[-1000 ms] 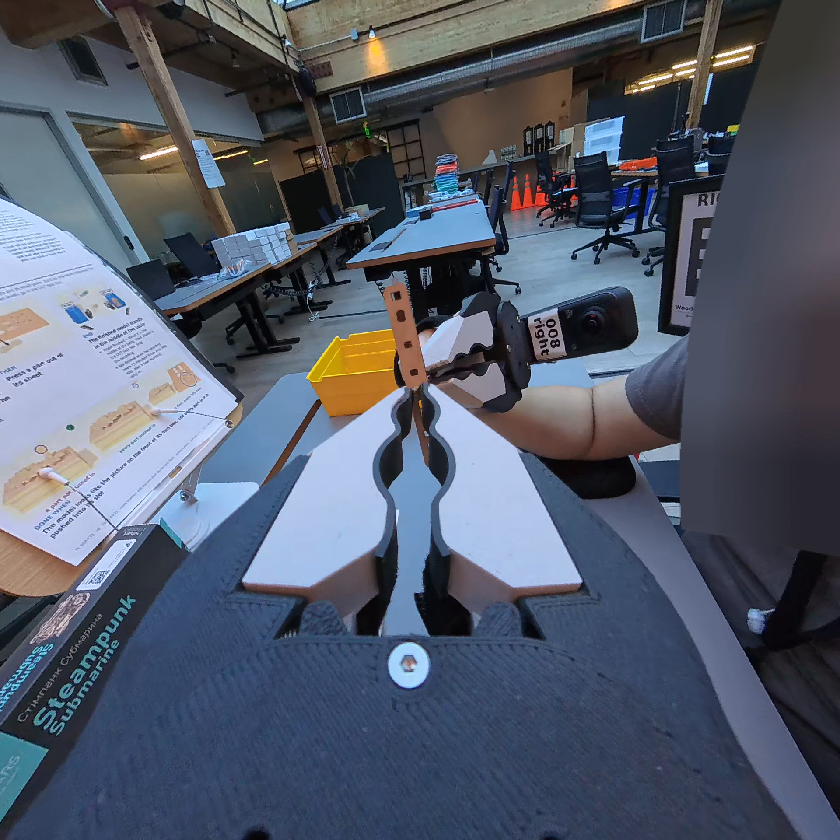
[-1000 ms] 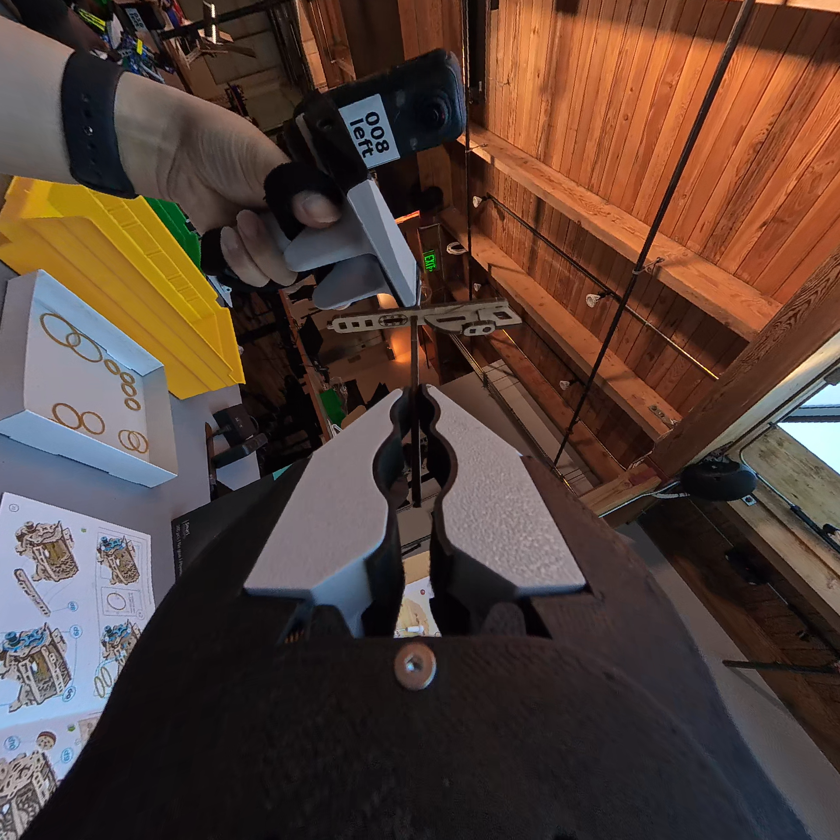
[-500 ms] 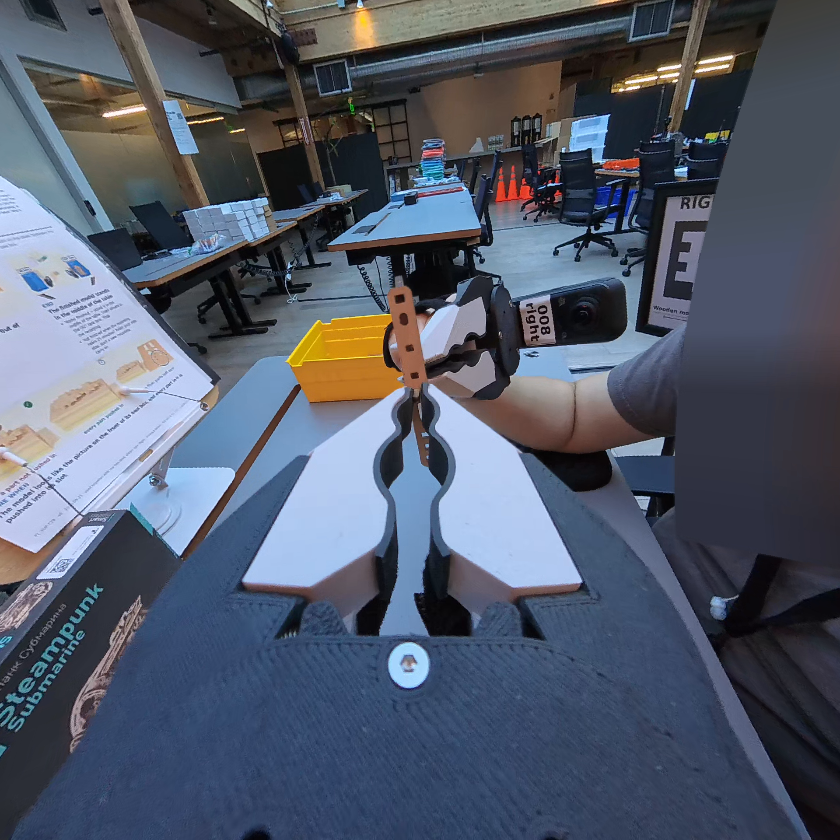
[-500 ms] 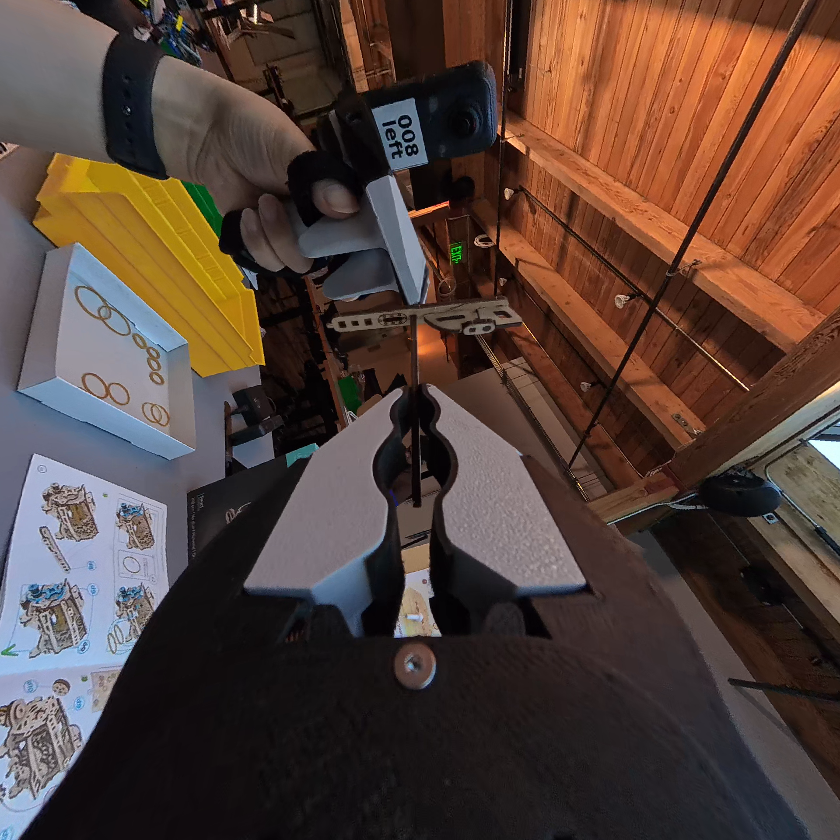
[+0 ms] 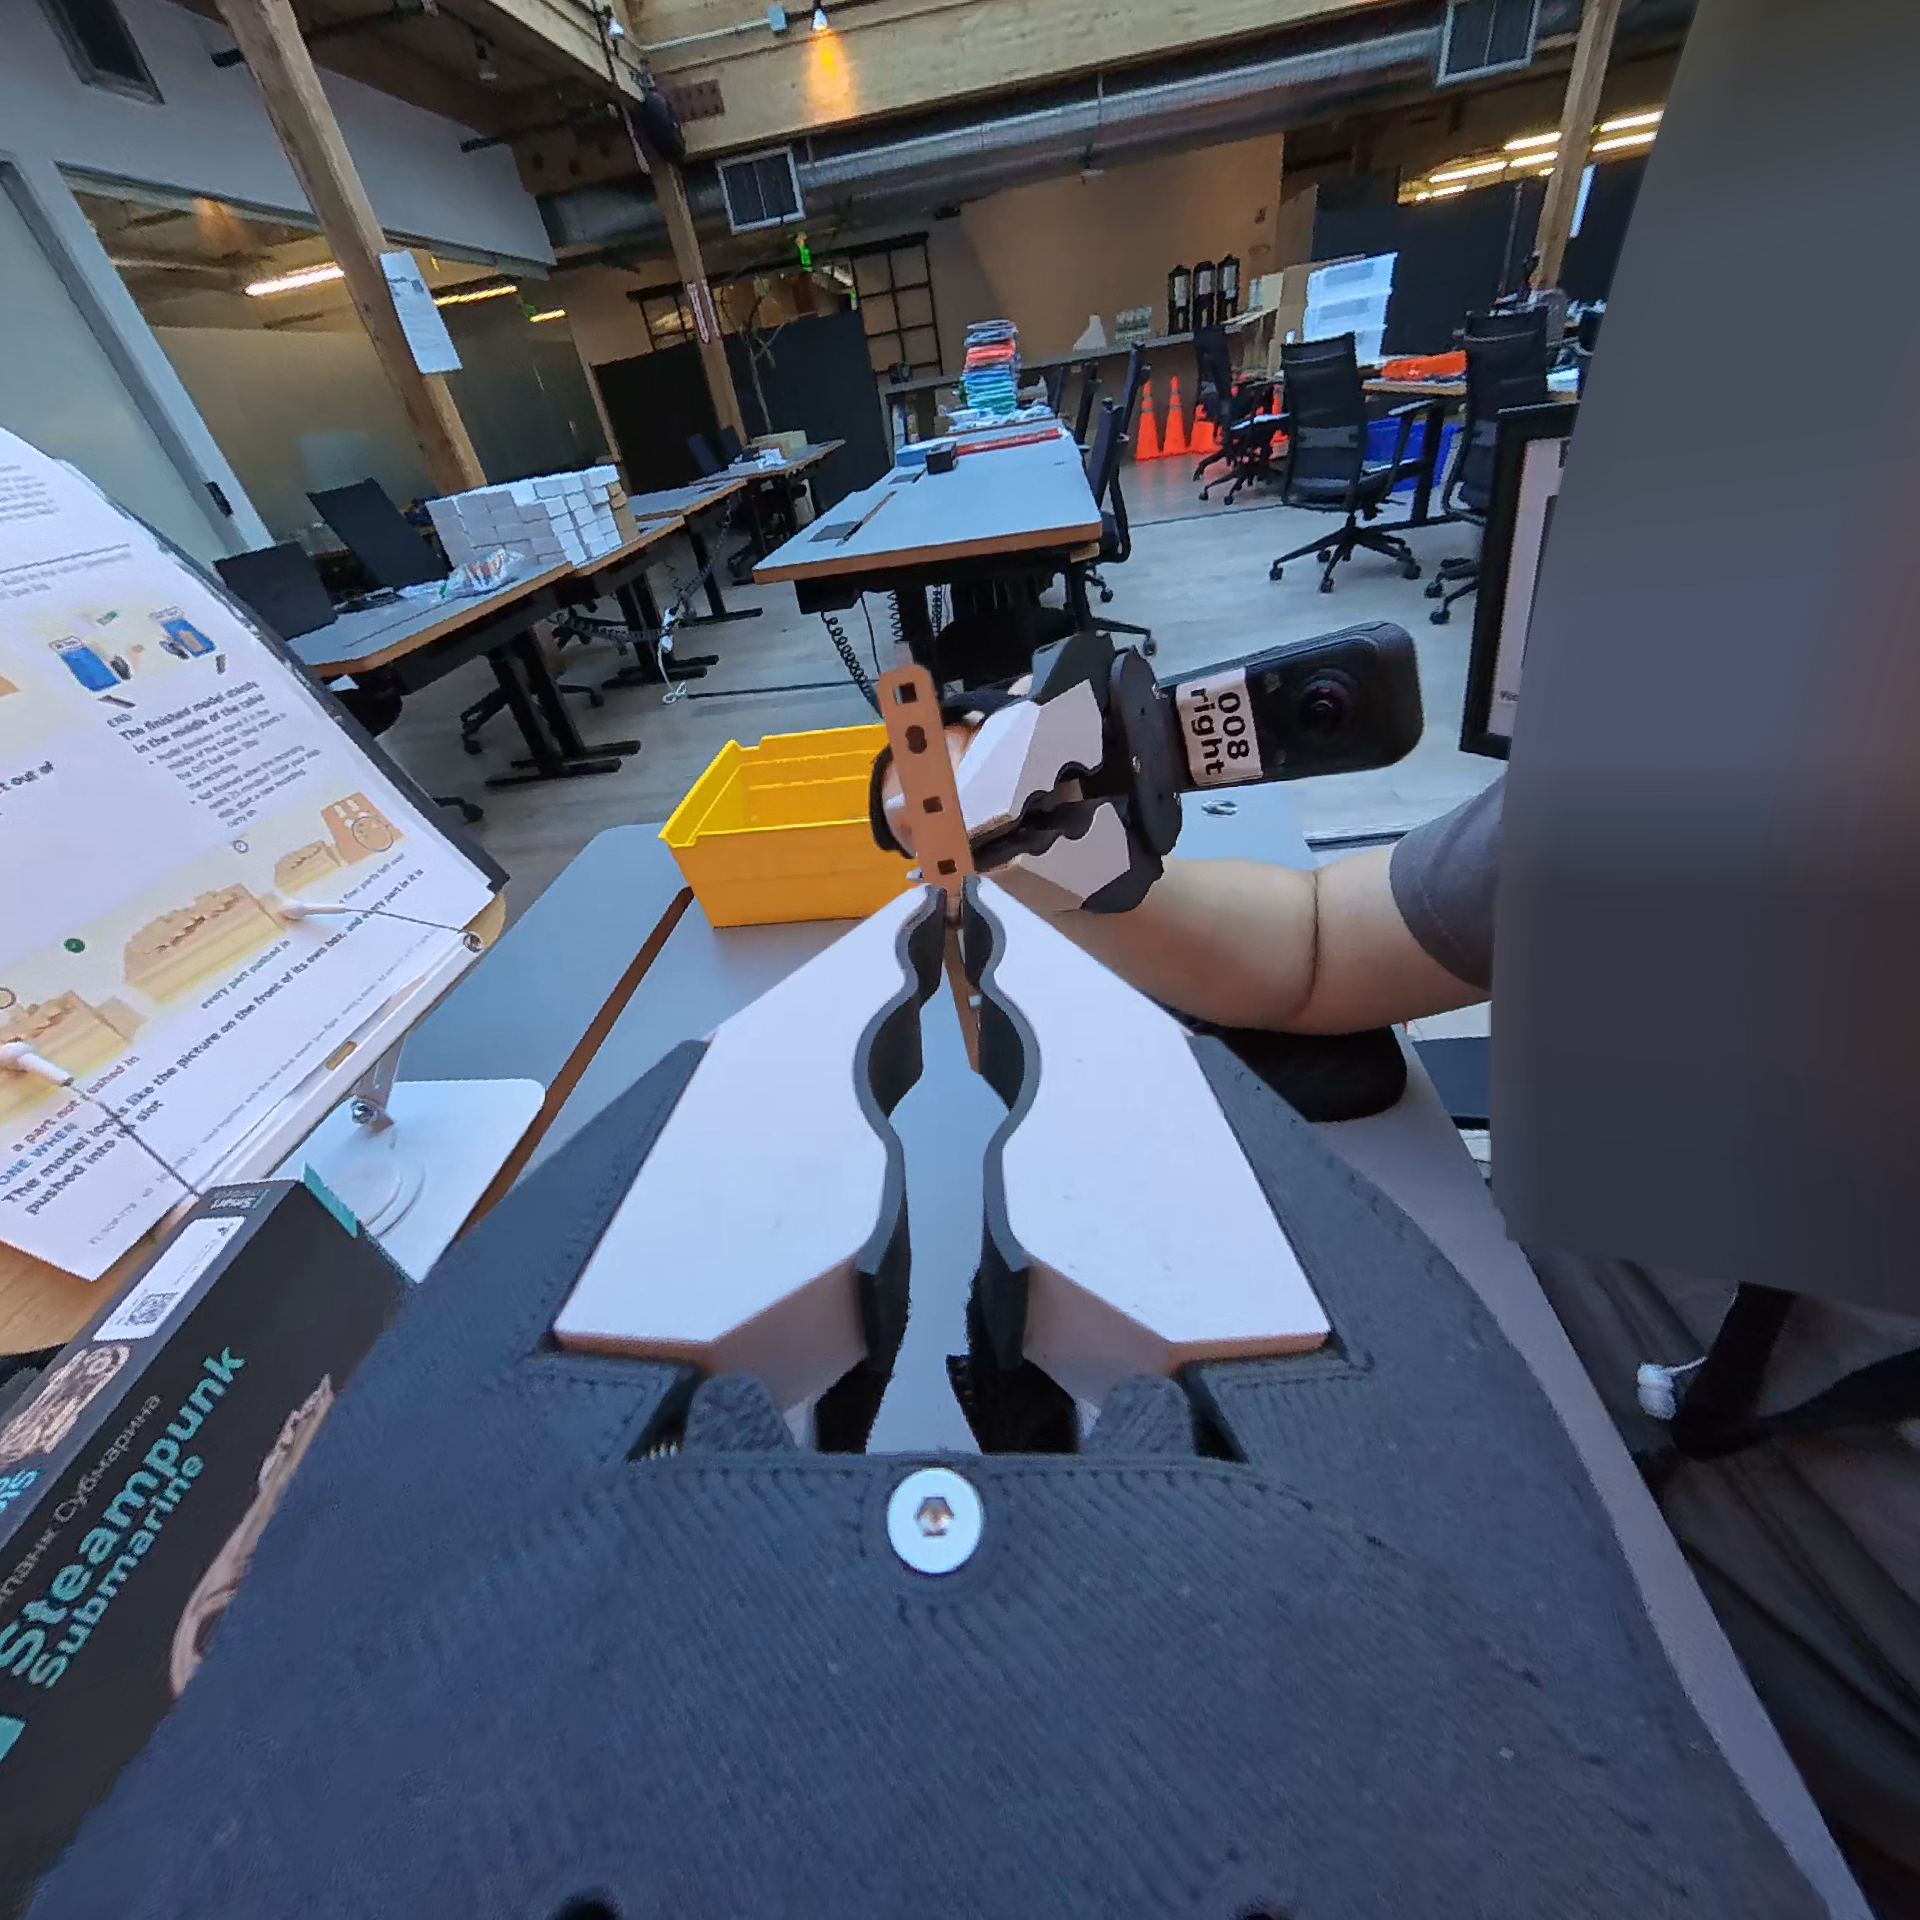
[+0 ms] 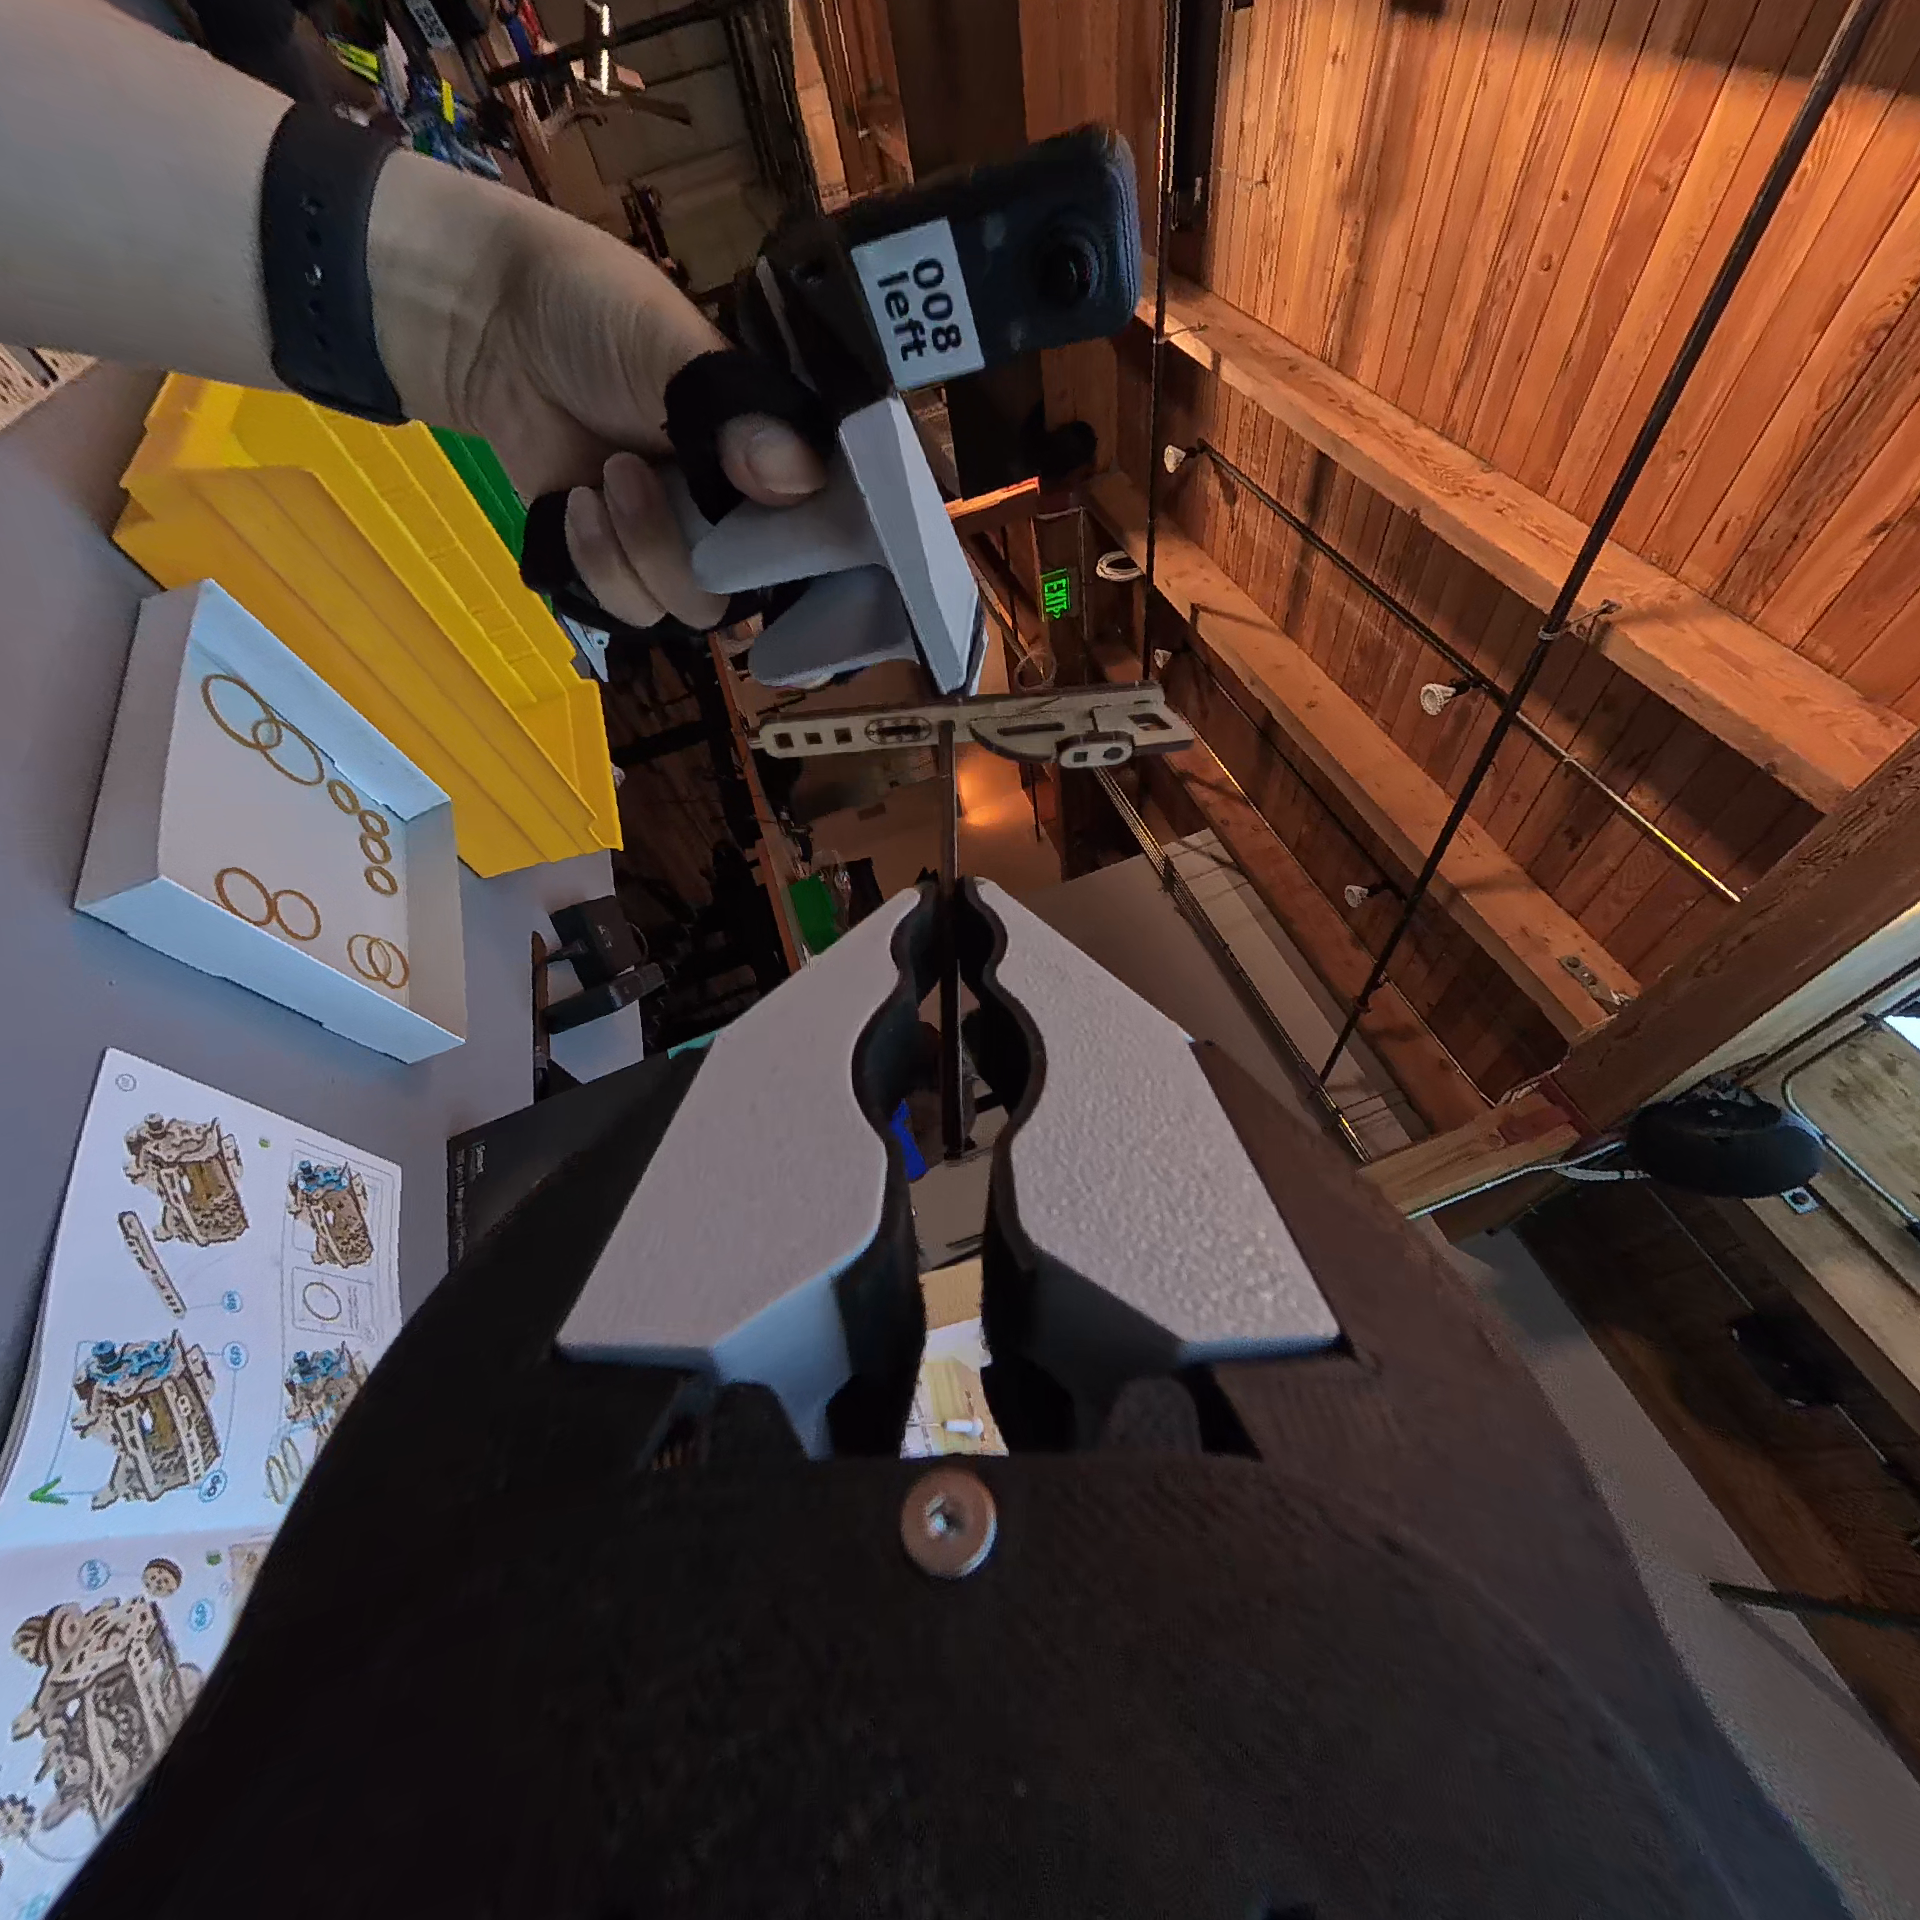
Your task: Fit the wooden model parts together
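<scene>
Left gripper (image 5: 951, 914) pinched on long wooden strip (image 6: 966, 727), held in the air above and beside yellow bin (image 5: 779, 831). Right gripper (image 6: 948, 902) clamped on thin wooden piece (image 6: 949, 987), tip meeting strip's slot. Probably light, stiff, brittle; best held by flat faces near the joint.

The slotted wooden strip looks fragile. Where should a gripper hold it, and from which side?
I would pinch the wooden strip by its flat faces mid-length, from the long edge opposite the crosspiece; thin and full of cutouts, its ends may flex.
</scene>
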A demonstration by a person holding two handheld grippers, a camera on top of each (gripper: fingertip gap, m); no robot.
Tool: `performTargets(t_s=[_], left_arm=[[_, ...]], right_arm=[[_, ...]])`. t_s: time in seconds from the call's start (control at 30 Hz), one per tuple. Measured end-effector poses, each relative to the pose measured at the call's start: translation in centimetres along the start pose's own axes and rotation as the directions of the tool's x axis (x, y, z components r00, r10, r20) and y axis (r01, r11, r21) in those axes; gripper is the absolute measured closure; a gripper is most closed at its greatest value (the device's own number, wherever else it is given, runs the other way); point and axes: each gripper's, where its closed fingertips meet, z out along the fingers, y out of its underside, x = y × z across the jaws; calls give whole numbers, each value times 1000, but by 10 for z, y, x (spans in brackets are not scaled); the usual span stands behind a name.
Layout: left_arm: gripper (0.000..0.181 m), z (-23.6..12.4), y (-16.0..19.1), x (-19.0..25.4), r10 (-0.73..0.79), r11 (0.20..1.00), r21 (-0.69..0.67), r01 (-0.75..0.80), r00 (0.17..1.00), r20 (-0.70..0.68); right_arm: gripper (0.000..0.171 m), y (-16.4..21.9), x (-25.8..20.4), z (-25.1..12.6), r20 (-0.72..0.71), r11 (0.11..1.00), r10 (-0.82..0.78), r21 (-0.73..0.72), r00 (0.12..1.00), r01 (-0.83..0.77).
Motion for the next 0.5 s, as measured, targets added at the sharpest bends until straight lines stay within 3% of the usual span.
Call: performTargets(t_s=[0.5], left_arm=[[181, -2, 3, -2, -7, 1000, -26, 7, 1000, 12]], right_arm=[[169, 0, -2, -2, 52, 1000, 29, 7, 998, -30]])
